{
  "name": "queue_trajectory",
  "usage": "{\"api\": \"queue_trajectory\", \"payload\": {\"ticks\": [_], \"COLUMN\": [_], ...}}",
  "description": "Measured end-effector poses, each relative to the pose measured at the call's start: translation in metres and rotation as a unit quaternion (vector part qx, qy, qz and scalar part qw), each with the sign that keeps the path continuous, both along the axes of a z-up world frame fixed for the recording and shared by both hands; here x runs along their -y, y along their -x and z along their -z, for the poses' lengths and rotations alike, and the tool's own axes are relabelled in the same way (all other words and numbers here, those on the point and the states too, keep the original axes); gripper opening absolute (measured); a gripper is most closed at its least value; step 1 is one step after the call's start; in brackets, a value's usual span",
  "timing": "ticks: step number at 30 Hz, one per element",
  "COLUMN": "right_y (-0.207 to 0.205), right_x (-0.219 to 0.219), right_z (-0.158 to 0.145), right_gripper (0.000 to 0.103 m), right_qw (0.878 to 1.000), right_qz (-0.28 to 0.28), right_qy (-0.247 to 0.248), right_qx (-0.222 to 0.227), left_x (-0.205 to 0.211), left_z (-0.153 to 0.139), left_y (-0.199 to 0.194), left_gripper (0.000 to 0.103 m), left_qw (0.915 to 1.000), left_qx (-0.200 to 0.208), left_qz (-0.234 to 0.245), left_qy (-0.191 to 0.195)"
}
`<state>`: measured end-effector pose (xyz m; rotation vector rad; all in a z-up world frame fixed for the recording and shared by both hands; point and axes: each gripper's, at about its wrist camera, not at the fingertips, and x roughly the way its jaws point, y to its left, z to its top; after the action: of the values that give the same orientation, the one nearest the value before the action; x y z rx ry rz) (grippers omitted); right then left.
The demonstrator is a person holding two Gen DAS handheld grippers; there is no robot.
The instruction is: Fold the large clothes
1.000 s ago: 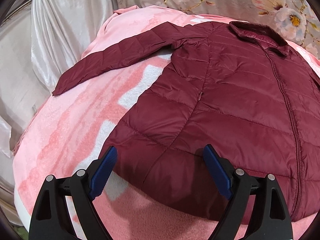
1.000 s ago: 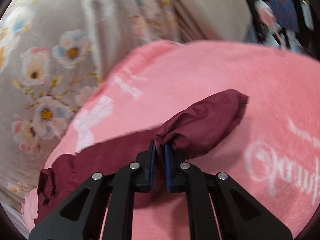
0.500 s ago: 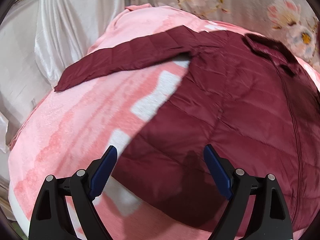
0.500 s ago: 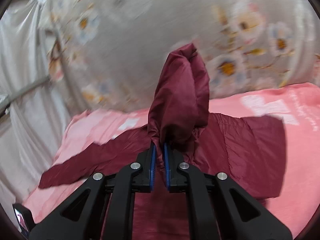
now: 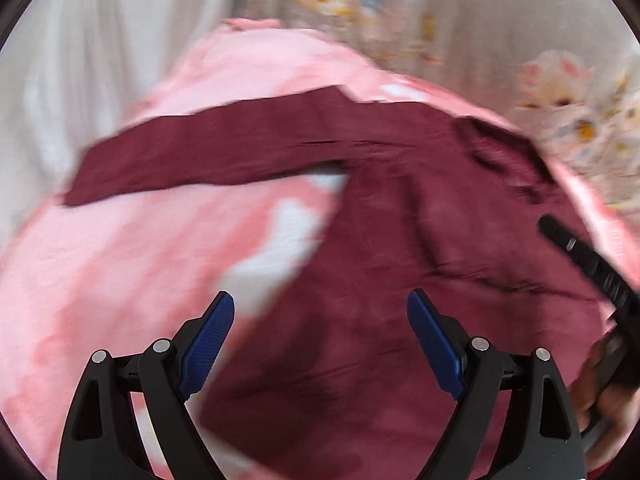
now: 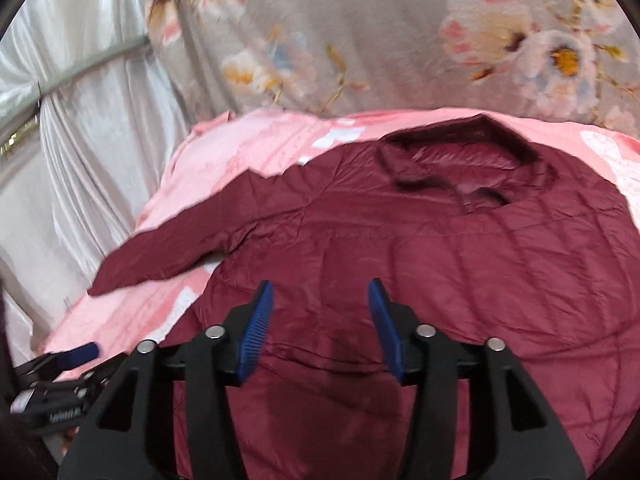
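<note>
On the pink fleece blanket (image 6: 256, 140) | maroon quilted puffer jacket (image 6: 440, 264) lies flat, far sleeve (image 5: 208, 156) outstretched | left gripper (image 5: 320, 344) spread, empty | right gripper (image 6: 320, 322) spread, empty | judged next: pinch the sleeve near its cuff, fold it squarely across the body.

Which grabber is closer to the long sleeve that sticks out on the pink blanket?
Probably the left. The left gripper hangs open at the jacket's edge, the sleeve just beyond it. The right gripper hangs open over the jacket's middle, farther from the sleeve.

Maroon jacket (image 6: 400, 264), pink blanket (image 6: 248, 140), seemingly floral curtain (image 6: 360, 32).
</note>
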<state>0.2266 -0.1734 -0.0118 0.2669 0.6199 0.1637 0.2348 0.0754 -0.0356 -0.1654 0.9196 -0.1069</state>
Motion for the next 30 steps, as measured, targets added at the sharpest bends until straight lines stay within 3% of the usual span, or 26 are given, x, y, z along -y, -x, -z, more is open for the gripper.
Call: {"api": "queue_trajectory", "payload": {"ticks": [7,10,13,14,16,17,18,19,21,23,26,27,28,30], "right_y": [0.044,0.058,0.065,0.066,0.062,0.06,0.058,0.052,0.042,0.032,0.016,0.012,0.011,0.019], "right_x": [0.105,0.165,0.216,0.229,0.249,0.255,0.261,0.27,0.284,0.294,0.305,0.307,0.308,0.304], "right_z": [0.008,0.027,0.052,0.059,0.065,0.067,0.069,0.071,0.078,0.085,0.097,0.1,0.098,0.077], "right_gripper": [0.053,0.055,0.055,0.055,0.055,0.055,0.053,0.052,0.051,0.049,0.034,0.018,0.006,0.002], "right_qw": [0.992,0.977,0.955,0.948,0.941,0.938,0.935,0.931,0.92,0.909,0.896,0.893,0.892,0.902], "right_qz": [0.116,0.173,0.215,0.226,0.236,0.239,0.242,0.243,0.253,0.265,0.275,0.273,0.272,0.262], "right_qy": [-0.044,-0.116,-0.195,-0.213,-0.235,-0.243,-0.252,-0.266,-0.29,-0.313,-0.34,-0.348,-0.353,-0.343], "right_qx": [-0.015,-0.043,-0.062,-0.064,-0.064,-0.063,-0.062,-0.061,-0.065,-0.069,-0.079,-0.08,-0.076,-0.028], "left_x": [0.061,0.075,0.08,0.082,0.081,0.082,0.083,0.084,0.082,0.081,0.081,0.08,0.08,0.077], "left_z": [0.022,0.035,0.043,0.044,0.046,0.046,0.046,0.044,0.039,0.032,0.018,0.012,0.007,-0.002], "left_y": [-0.054,-0.071,-0.081,-0.083,-0.087,-0.09,-0.092,-0.094,-0.096,-0.097,-0.1,-0.1,-0.101,-0.099], "left_gripper": [0.086,0.086,0.085,0.08,0.062,0.041,0.027,0.023,0.004,0.001,0.0,0.0,0.0,0.0], "left_qw": [0.9923,0.9915,0.991,0.9907,0.9908,0.991,0.9914,0.9922,0.994,0.9959,0.9979,0.9985,0.999,0.9994], "left_qx": [-0.065,-0.086,-0.095,-0.097,-0.098,-0.097,-0.098,-0.093,-0.082,-0.066,-0.036,-0.023,-0.012,0.01], "left_qz": [0.067,0.056,0.044,0.041,0.034,0.034,0.034,0.035,0.036,0.035,0.036,0.036,0.034,0.031], "left_qy": [0.081,0.08,0.083,0.086,0.088,0.086,0.08,0.075,0.063,0.051,0.039,0.033,0.027,0.015]}}
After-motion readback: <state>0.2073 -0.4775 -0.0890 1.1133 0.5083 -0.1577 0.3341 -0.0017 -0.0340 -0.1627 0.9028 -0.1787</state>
